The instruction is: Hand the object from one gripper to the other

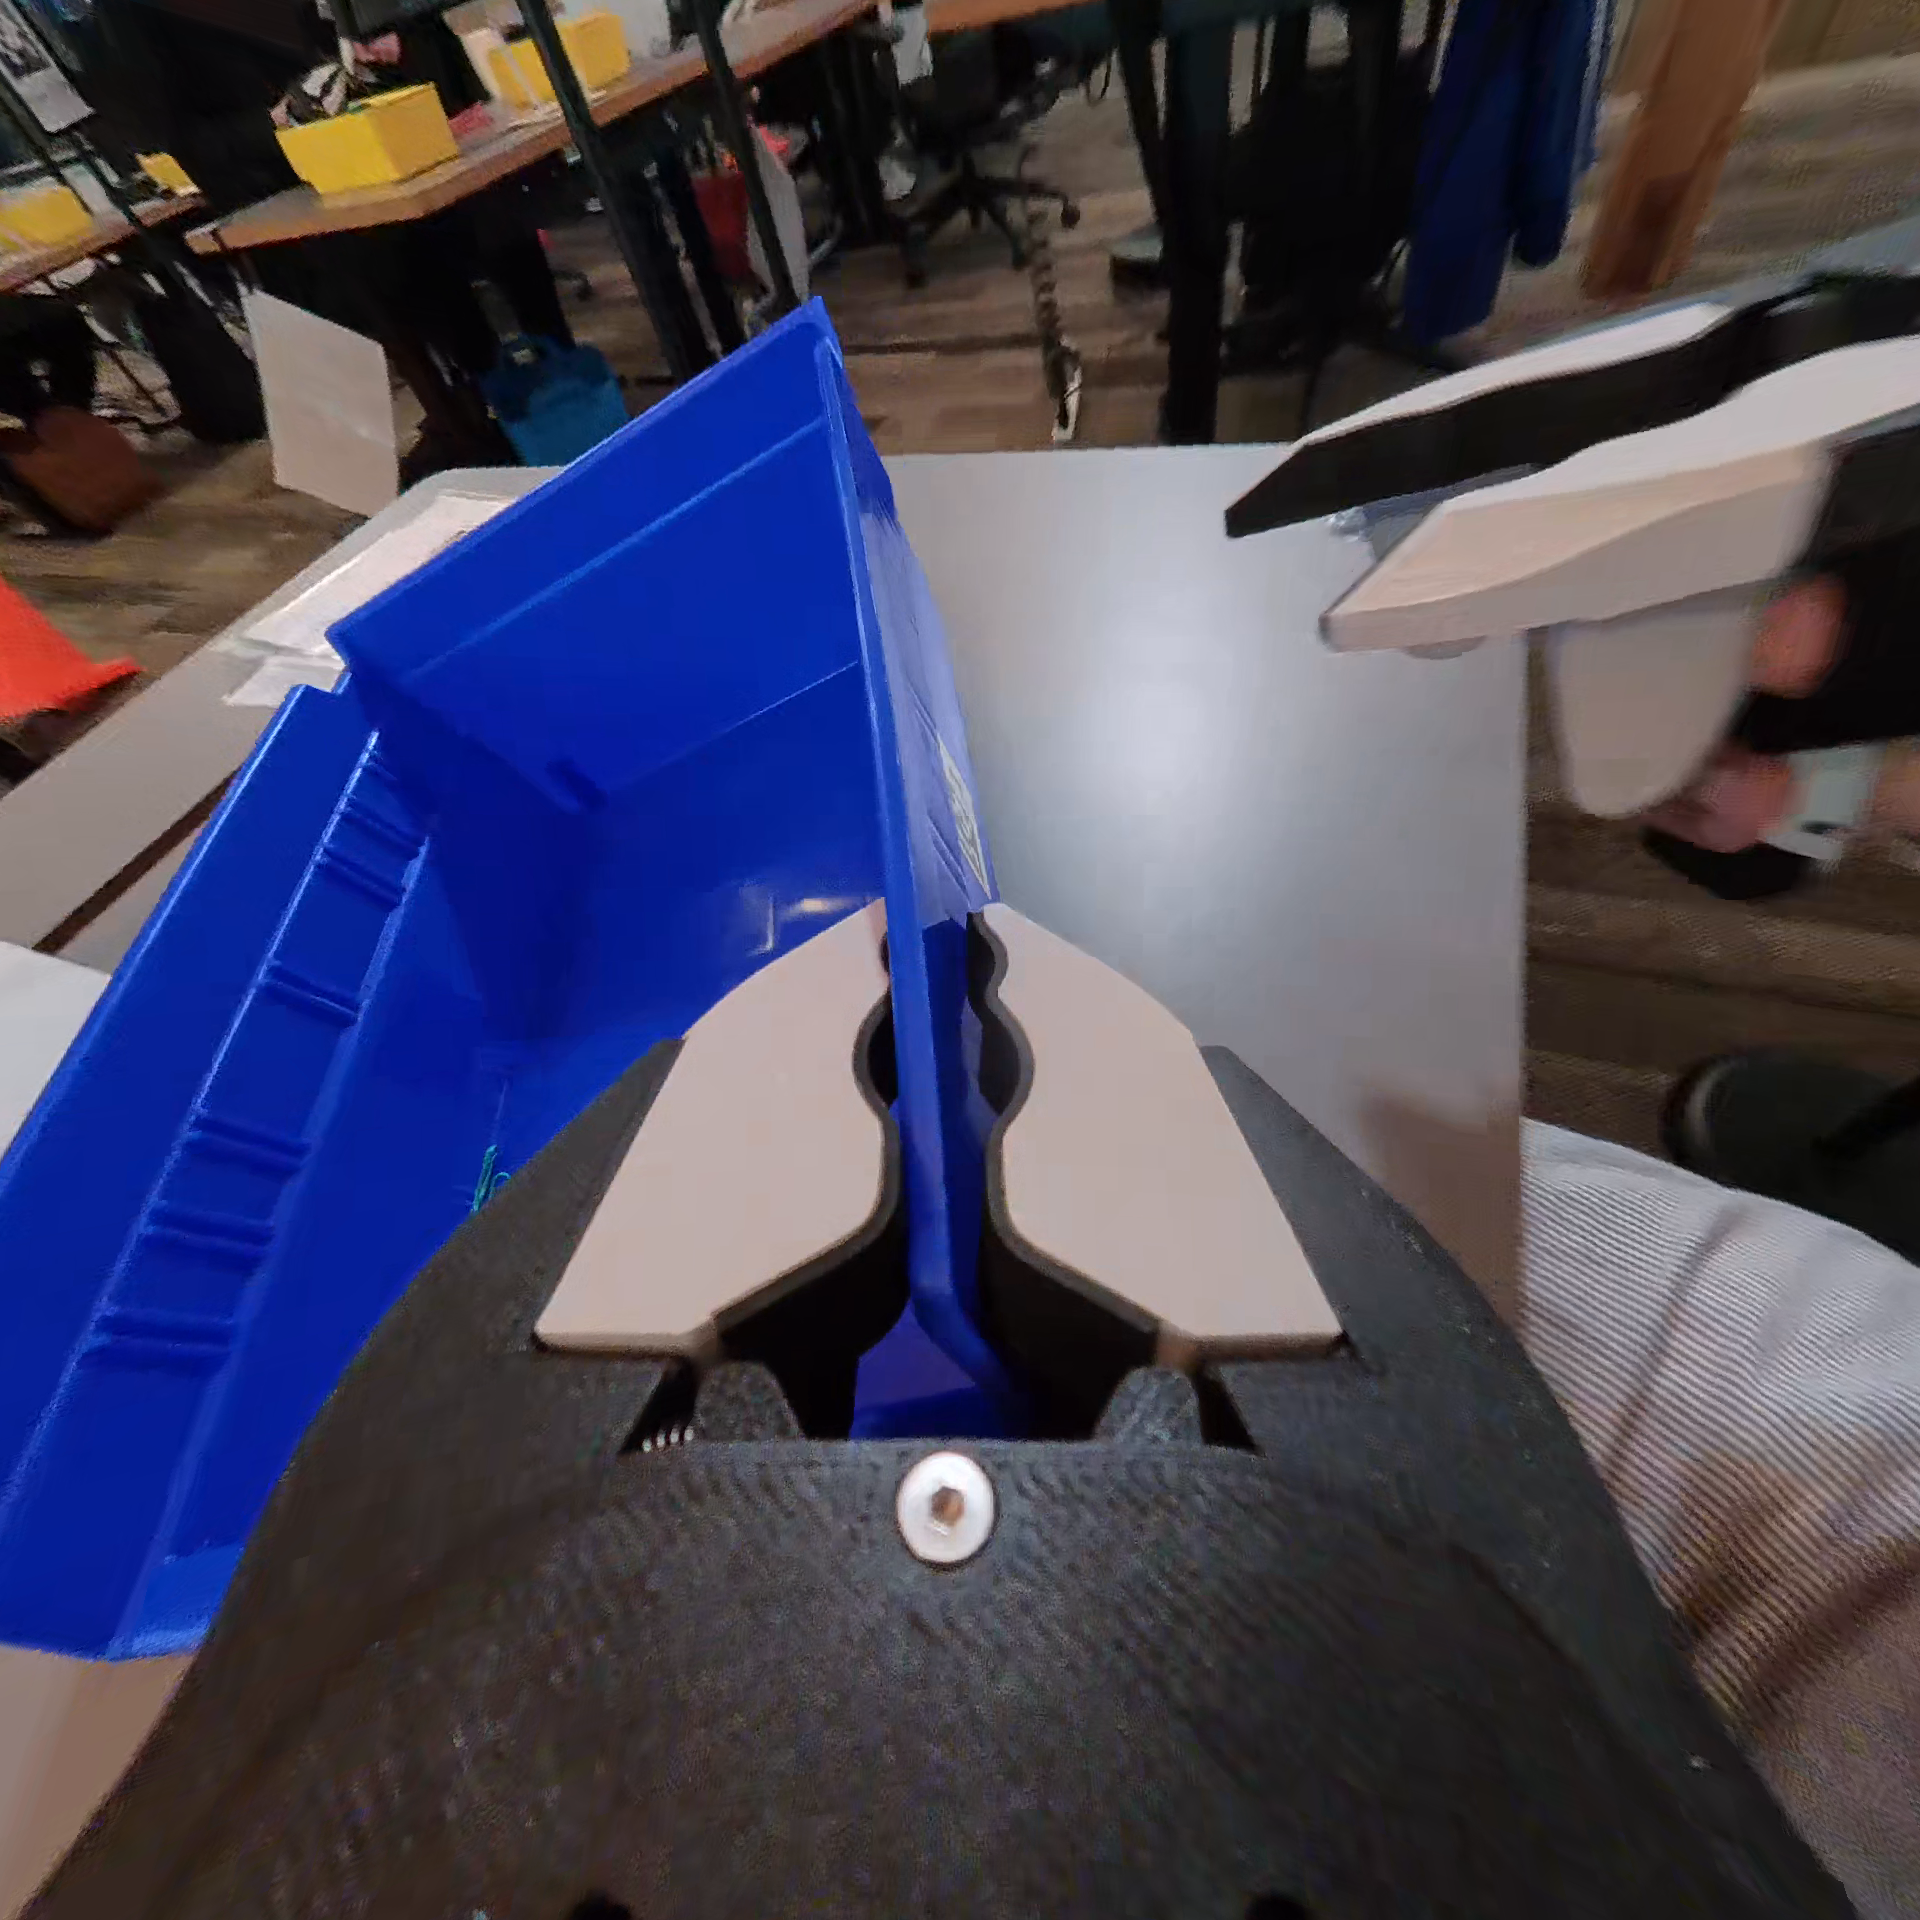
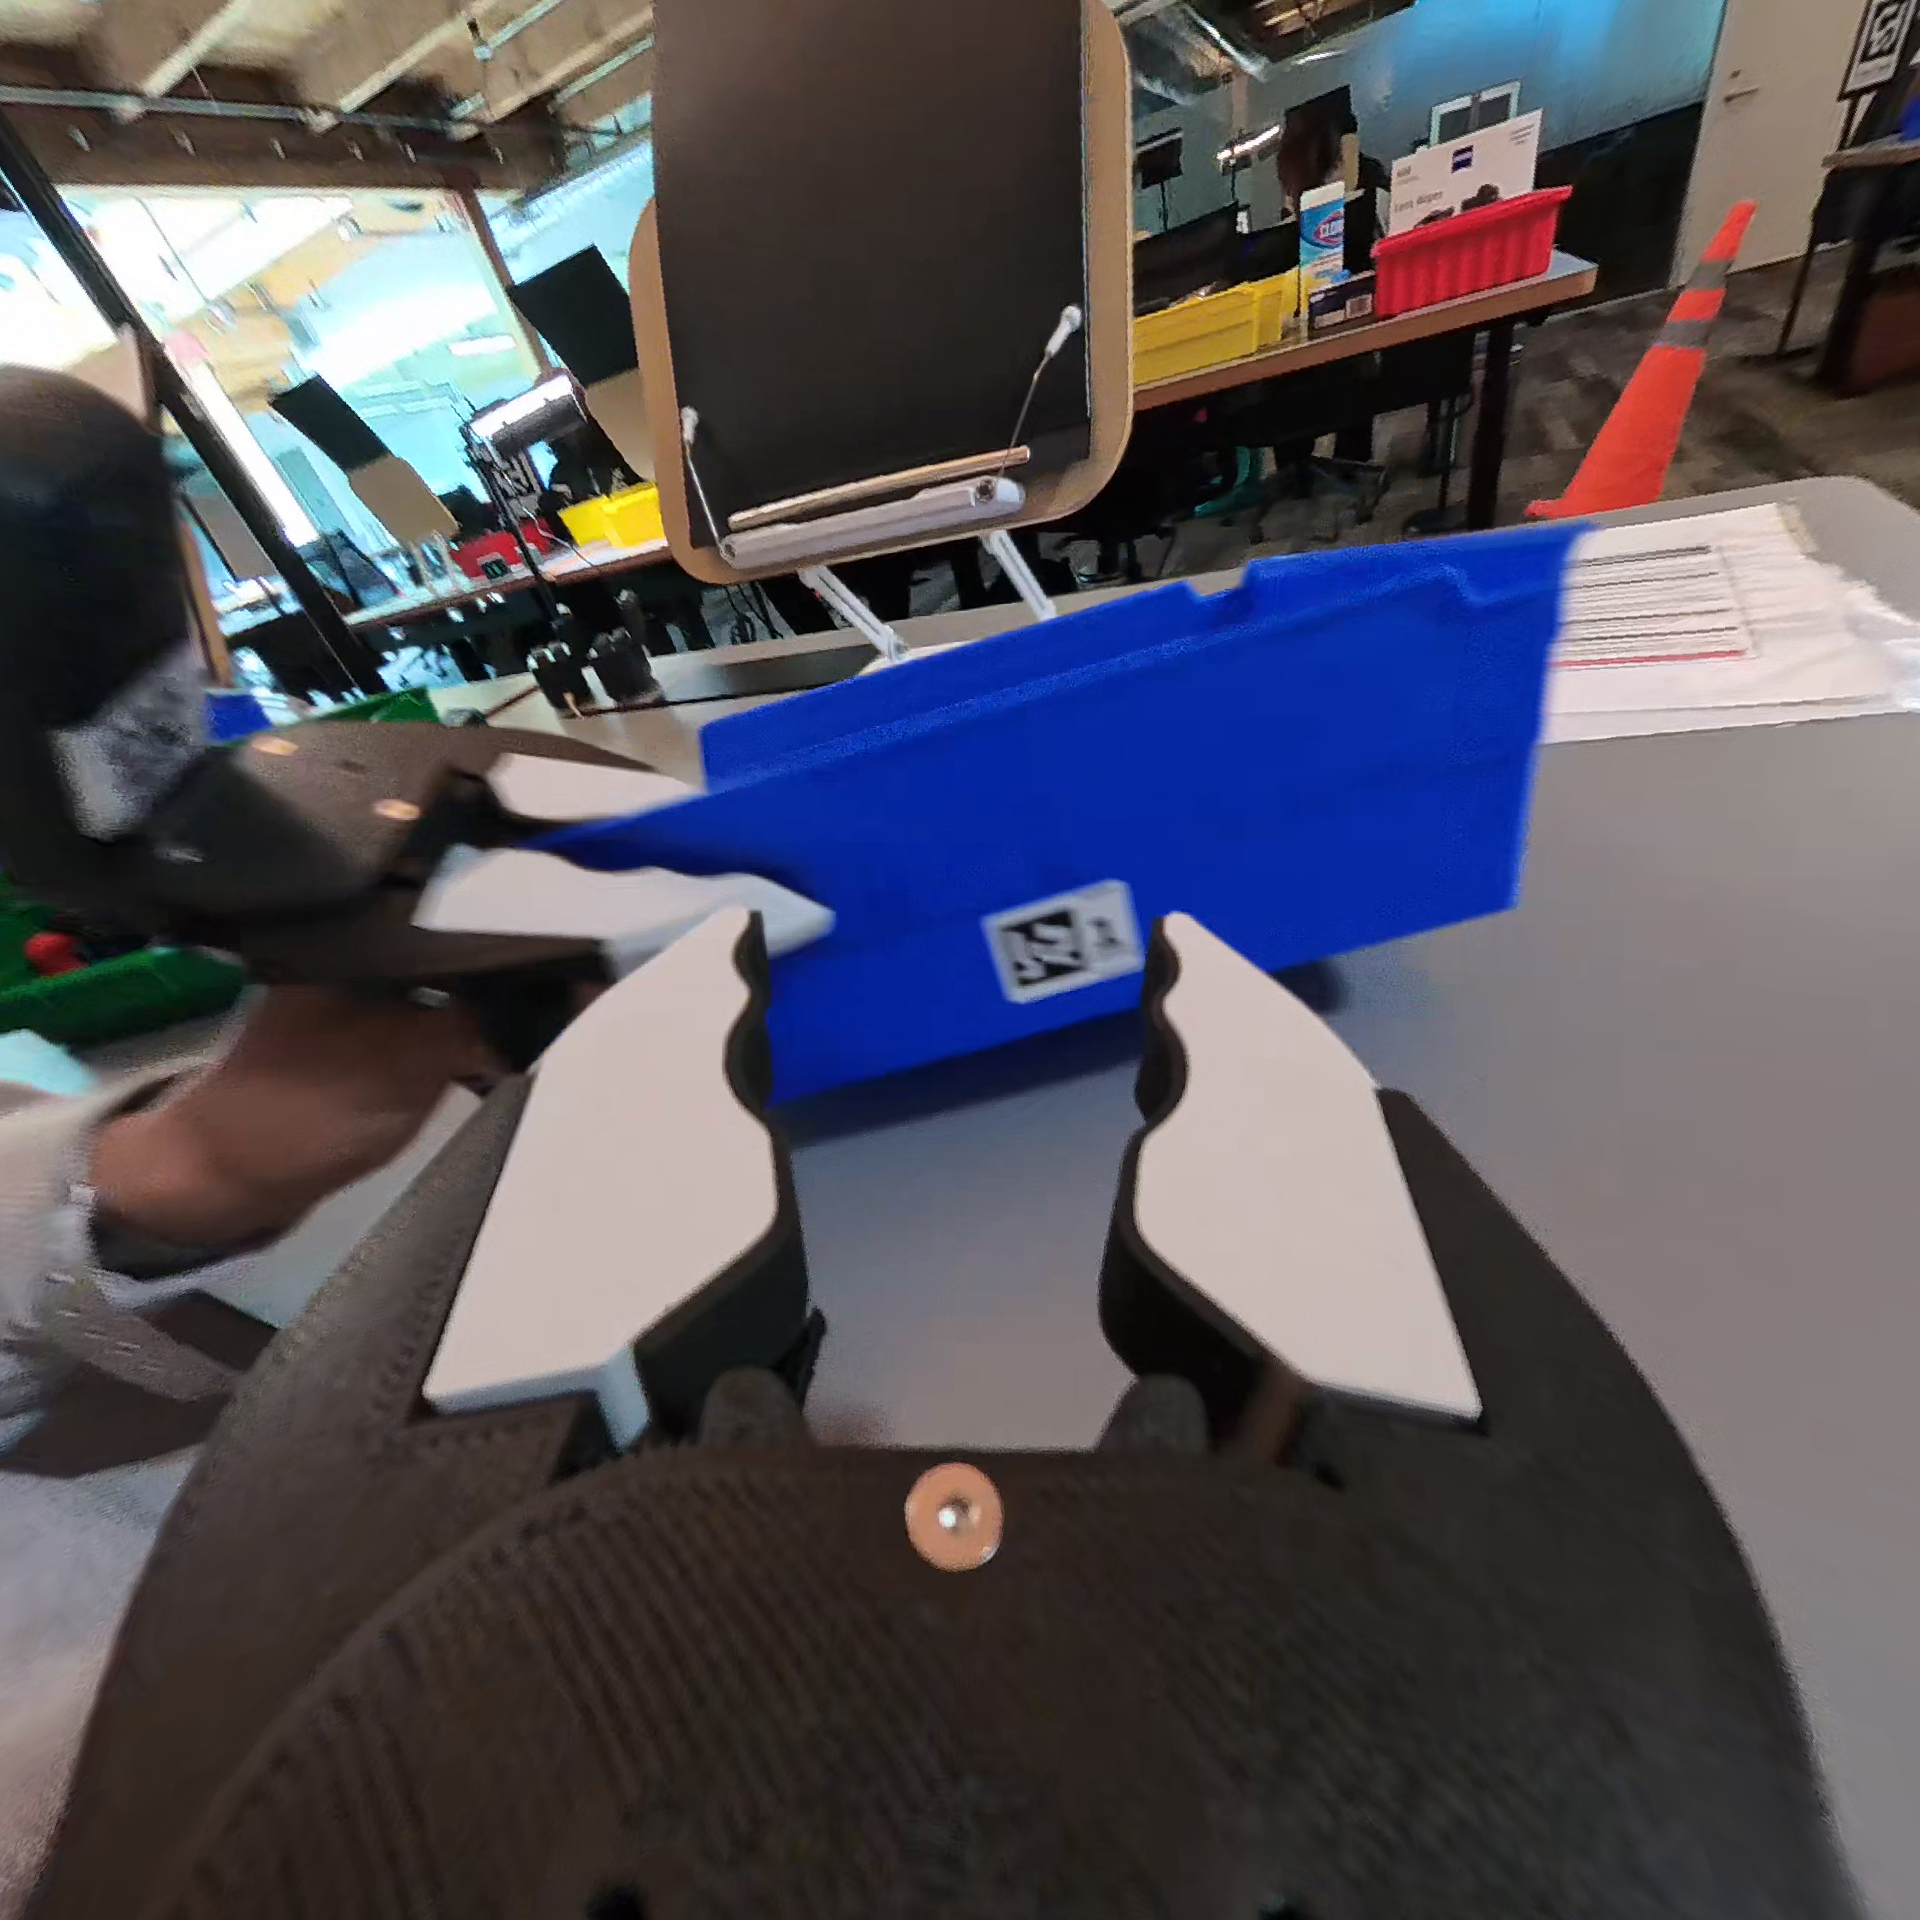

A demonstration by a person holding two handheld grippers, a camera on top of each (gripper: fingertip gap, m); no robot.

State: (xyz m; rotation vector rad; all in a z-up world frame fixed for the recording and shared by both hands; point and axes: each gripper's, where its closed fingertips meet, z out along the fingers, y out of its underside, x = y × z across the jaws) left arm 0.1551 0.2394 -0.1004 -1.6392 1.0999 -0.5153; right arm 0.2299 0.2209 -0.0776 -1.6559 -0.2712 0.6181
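Left gripper (image 1: 928,940) clamps one side wall of a blue plastic bin (image 1: 582,790), holding it tilted just above the grey table (image 1: 1195,727). Right gripper (image 2: 954,940) hovers near the bin's labelled side, its jaws spread wide and empty. One white sticker (image 2: 1062,938) marks that blue wall.

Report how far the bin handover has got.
Done: the left gripper is shut on the side wall of the blue bin, holding it tilted over the grey table. In hand: the right gripper is open and faces the bin's labelled side, not yet touching it. Left: close the right gripper on the bin, then release the left.
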